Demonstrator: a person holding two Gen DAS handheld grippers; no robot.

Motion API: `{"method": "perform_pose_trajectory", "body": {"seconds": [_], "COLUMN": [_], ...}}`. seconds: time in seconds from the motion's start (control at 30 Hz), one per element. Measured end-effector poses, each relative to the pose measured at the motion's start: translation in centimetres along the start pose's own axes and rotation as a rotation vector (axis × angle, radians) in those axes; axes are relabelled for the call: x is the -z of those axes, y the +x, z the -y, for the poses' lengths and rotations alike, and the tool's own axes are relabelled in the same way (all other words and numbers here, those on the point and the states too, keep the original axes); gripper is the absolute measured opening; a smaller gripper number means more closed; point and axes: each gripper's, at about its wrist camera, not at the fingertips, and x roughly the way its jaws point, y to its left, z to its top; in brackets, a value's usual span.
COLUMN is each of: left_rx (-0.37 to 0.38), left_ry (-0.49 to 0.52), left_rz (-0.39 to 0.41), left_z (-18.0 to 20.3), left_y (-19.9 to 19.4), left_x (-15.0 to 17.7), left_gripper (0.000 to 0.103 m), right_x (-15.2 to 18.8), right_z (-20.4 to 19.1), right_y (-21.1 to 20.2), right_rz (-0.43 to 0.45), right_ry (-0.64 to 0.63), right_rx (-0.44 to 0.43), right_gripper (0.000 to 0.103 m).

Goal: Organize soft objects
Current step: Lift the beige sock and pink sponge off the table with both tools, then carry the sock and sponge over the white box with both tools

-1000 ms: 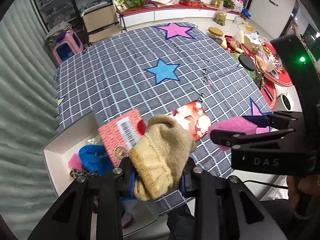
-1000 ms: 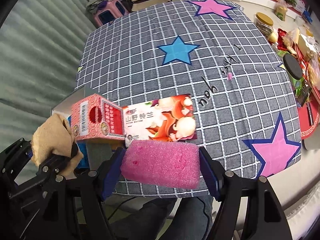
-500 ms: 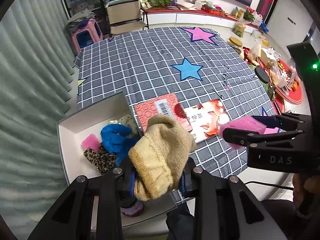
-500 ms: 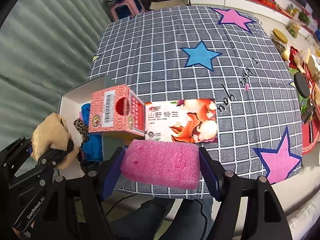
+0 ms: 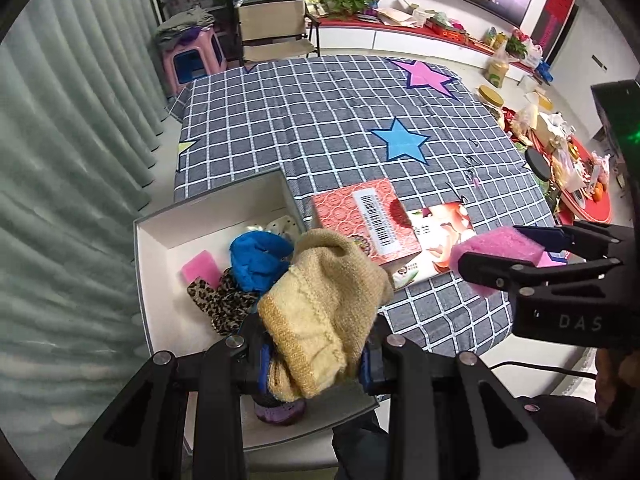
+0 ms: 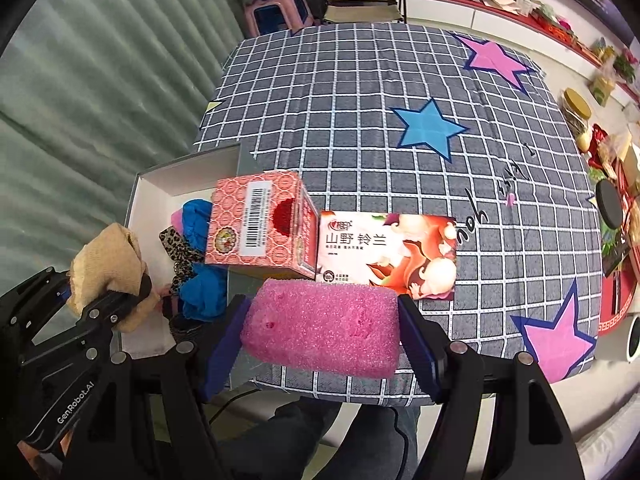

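soft objects, two in hand, the others boxed. beige knitted piece: clamped between the narrow-set jaws of the left gripper, bunched and bulging above the pads, hanging over the near part of the white box. pink sponge block: pinched end to end between the widely spaced blue pads of the right gripper, lengthwise across the gap, held above the near edge of the checked cloth. white box: open-topped, below and ahead of the left gripper, left of the right gripper, sitting at the cloth's near left corner. contents of box: blue fabric bundle, leopard-print strip, small pink sponge, a pale dotted item at the far wall, a purple item partly hidden under the left gripper. red patterned carton: barcode up, just ahead of the right gripper, leaning at the box's right wall. flat printed packet: lying on the cloth, touching the carton's right side, directly beyond the pink sponge block. checked cloth: grey with white grid, blue star and pink stars, spread well beyond both grippers.
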Motion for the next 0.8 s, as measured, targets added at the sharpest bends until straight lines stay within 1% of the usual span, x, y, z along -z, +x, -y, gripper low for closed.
{"method": "perform_pose_trajectory", "body": {"seconds": [0.57,0.8], "left_rx": [-0.025,-0.044], "left_ry": [-0.105,-0.176], "left_rz": [-0.008,-0.011], "left_z": [-3.1,-4.9], "left_y": [0.1,-0.2], "left_x": [1.2,2.1], "left_gripper": [0.034,0.034], "right_x": [-1.2,-1.7], "right_z": [-3.1,-5.1], "right_y": [0.9,1.4], "right_rz": [-0.025,-0.04], "right_ry": [-0.117,-0.191], "right_rx": [0.001,-0.007], "right_gripper": [0.074,0.074]}}
